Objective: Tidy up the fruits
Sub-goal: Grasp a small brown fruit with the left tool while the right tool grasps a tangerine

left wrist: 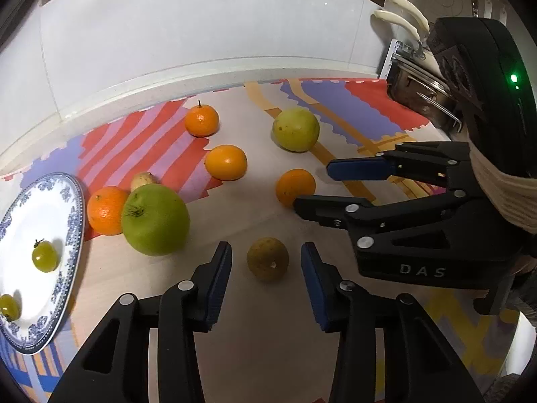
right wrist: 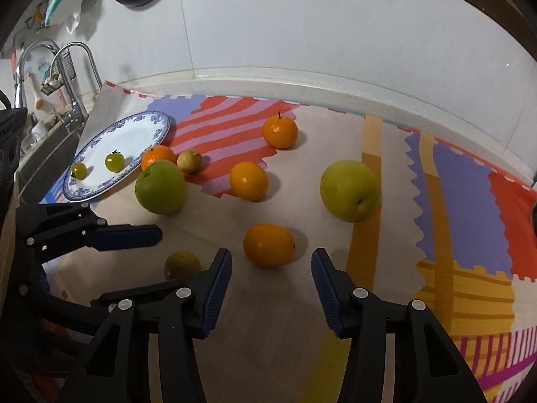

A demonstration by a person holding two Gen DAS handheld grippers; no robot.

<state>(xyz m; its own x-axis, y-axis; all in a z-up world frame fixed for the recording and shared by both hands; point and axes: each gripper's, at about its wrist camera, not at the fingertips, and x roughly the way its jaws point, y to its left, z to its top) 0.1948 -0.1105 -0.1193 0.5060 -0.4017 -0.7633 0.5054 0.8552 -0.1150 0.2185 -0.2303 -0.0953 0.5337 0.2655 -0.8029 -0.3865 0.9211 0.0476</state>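
Fruit lies scattered over a bright patterned mat (right wrist: pixel 463 181) on the counter. Nearest the person is a small brownish-green fruit (left wrist: pixel 267 259), sitting between the blue pads of the left gripper (left wrist: pixel 266 280); the pads stand clear of it on both sides, so the jaws are open around it and grip nothing. Just to its right, an orange (right wrist: pixel 269 244) lies just ahead of the right gripper (right wrist: pixel 272 287), whose fingers are likewise spread and touch nothing. Both grippers tilt down toward the mat, side by side. Farther back, a second orange (right wrist: pixel 249 180) sits mid-mat, and a stemmed mandarin (right wrist: pixel 280 132) rests near the far wall on the red-and-lilac stripes. To the right, a large yellow-green apple (right wrist: pixel 349 190) stands alone. To the left, a big green apple (right wrist: pixel 160 187) sits close against another orange (right wrist: pixel 157 156), with a small pale fruit (right wrist: pixel 190 161) just behind them. At the far left a blue-rimmed white plate (right wrist: pixel 157 124) holds two small green tomatoes (right wrist: pixel 115 162), apart from each other. Beyond the plate, a sink with a curved tap (right wrist: pixel 77 77) is in sight; off the mat's right end stands a metal pot (left wrist: pixel 416 97).
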